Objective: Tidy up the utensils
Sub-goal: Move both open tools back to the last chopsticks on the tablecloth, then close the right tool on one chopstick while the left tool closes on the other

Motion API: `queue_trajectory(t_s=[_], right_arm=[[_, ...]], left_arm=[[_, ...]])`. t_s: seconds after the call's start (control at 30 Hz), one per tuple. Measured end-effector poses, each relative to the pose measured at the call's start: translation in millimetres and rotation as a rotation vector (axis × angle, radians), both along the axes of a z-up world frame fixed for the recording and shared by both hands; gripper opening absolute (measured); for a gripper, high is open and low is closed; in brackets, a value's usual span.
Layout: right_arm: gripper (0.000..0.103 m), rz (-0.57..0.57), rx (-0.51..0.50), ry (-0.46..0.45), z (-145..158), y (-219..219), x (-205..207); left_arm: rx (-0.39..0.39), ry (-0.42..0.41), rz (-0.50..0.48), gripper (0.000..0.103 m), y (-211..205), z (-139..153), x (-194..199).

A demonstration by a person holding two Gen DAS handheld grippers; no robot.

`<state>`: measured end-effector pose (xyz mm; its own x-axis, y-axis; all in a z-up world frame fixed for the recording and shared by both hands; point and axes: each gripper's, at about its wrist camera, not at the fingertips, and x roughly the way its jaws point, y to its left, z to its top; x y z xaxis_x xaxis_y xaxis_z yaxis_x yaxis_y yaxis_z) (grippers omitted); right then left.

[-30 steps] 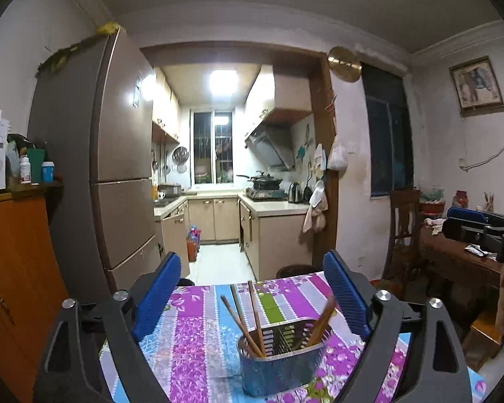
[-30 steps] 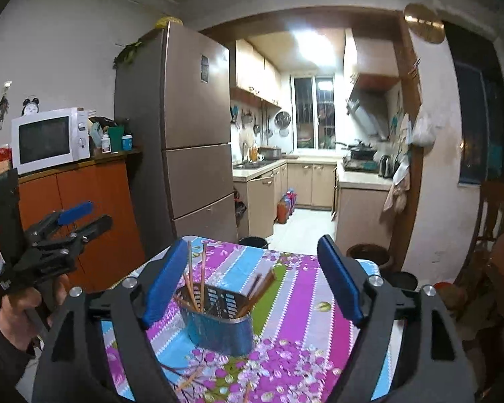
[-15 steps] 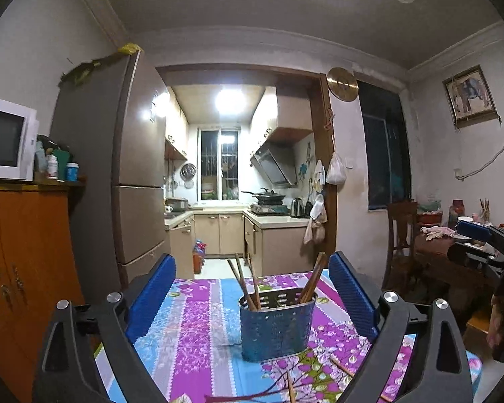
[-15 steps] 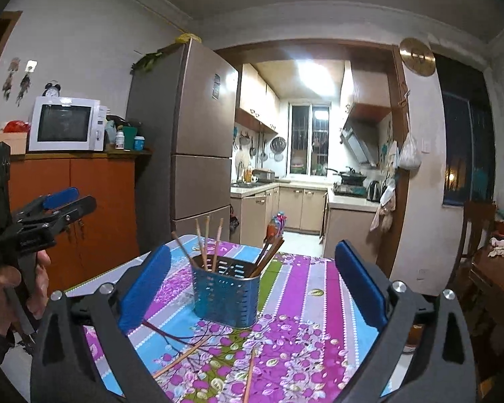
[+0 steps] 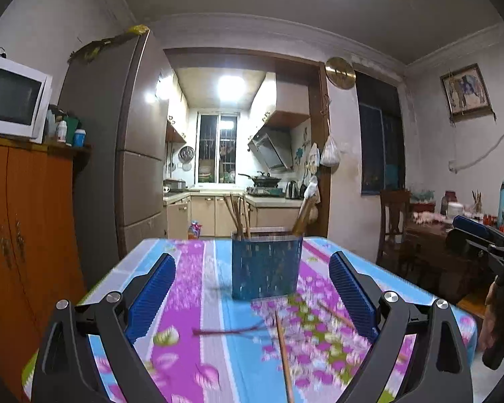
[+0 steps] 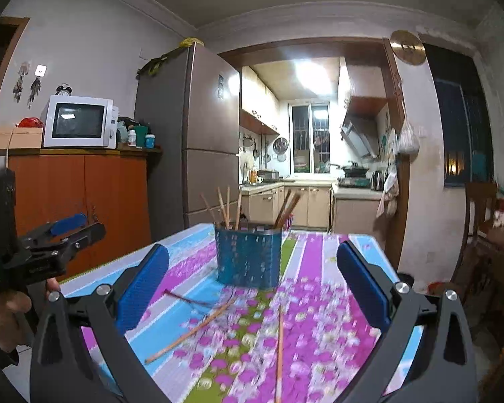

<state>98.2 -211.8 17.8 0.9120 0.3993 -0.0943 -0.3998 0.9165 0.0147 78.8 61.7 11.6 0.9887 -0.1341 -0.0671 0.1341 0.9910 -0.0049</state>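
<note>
- Now both grippers point level over the bench (image 5: 198, 302), with the blue holder (image 5: 264, 263) ahead as landmark.
- Left gripper (image 5: 252, 288): fingers (image 5: 153, 290) spread wide, nothing between the pads.
- Right gripper (image 6: 252, 285): fingers (image 6: 141, 288) spread as wide as they go, also pinching nothing.
- Loose chopsticks lie flat on the cloth in front of the holder: one (image 6: 191, 330) slants left of it, another (image 6: 279, 349) runs straight toward the camera. A dark thin stick (image 6: 184, 299) lies nearer the holder's foot; blur hides what it is.
- Step in hand, as judged: reach for a loose chopstick. Best to turn the fingers across the stick, come low to the cloth, and close near its middle so it does not swing.
- A flat thin stick may slip or roll; a slow pinch helps.
- Holder contents: several chopsticks (image 6: 223, 208) stand in its left part, a darker pair (image 6: 287, 208) leans in its right part. The divider cannot be made out.
</note>
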Motion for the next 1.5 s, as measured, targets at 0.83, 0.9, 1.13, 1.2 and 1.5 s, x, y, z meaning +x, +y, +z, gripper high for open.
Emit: queue_trajectory(t_s=[0.83, 0.9, 1.13, 1.2, 1.5], right_arm=[[0.008, -0.064, -0.110, 0.410, -147, -7, 37], [0.006, -0.070, -0.114, 0.410, -147, -8, 35], [0.006, -0.078, -0.112, 0.393, -146, -1, 20], [0.006, -0.075, -0.107, 0.393, -147, 1, 15], [0.006, -0.085, -0.103, 0.370, -150, 0, 14]], left_arm=[[0.056, 0.314, -0.136, 0.046, -37, -142, 21], [0.066, 0.316, -0.141, 0.040, -41, -144, 22], [0.079, 0.313, -0.135, 0.023, -45, -149, 24], [0.078, 0.306, -0.133, 0.023, -45, -150, 24], [0.082, 0.262, -0.107, 0.023, -47, -156, 20]])
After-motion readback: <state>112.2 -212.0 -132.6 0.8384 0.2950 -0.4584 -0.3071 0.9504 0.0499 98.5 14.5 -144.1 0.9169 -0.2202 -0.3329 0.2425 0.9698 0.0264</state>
